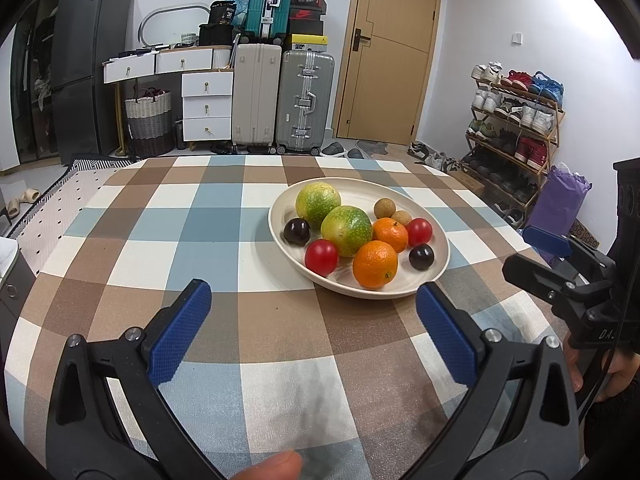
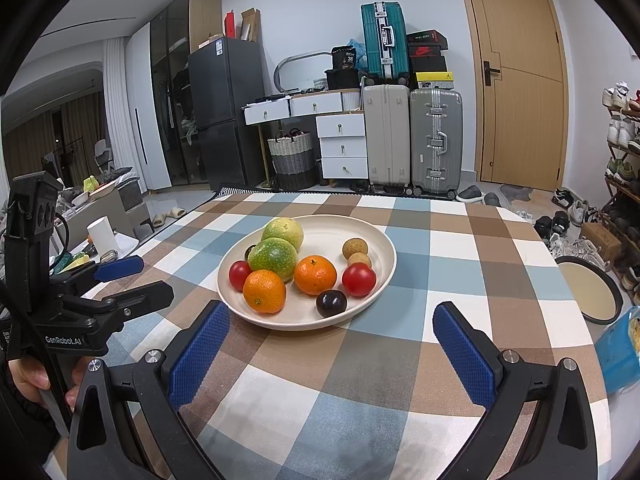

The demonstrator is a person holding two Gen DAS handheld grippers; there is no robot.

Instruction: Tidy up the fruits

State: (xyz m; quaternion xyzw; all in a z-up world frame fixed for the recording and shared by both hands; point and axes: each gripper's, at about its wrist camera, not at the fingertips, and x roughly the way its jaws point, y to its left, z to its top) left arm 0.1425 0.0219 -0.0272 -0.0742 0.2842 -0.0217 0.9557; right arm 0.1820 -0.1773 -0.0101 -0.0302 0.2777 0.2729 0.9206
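A: Left gripper (image 1: 313,304)?

B: Mine, spread wide, nothing between the blue pads (image 1: 180,334). It hangs over the checked cloth (image 1: 160,240), just short of the plate's (image 1: 442,240) near rim.

A: Read the plate, left to right, left wrist view.

B: A dark plum (image 1: 297,231) at the plate's left edge. Beside it, a red tomato (image 1: 321,257) toward the near rim. Two green mottled fruits at the plate's middle, the far green (image 1: 318,199) and the near green (image 1: 346,230), touching. One orange (image 1: 375,264) at the near rim, a second orange (image 1: 390,234) just behind it. Two small brown longans (image 1: 385,208) on the plate's far right, side by side. A second tomato (image 1: 419,232) to their near side, and a second plum (image 1: 421,257) by the right rim.

A: All inside the plate?

B: All ten on the plate, none on the cloth.

A: Right gripper?

B: Also mine. In its own view the right gripper (image 2: 332,330) gapes wide and empty, fingers on either side of the plate's near rim, not touching it. From the left wrist it shows only as a black frame at the plate's right, one blue pad visible.

A: Beyond the plate?

B: Suitcases (image 1: 280,100) and a door (image 1: 390,52) behind it; a shoe rack (image 1: 516,120) to its far right.
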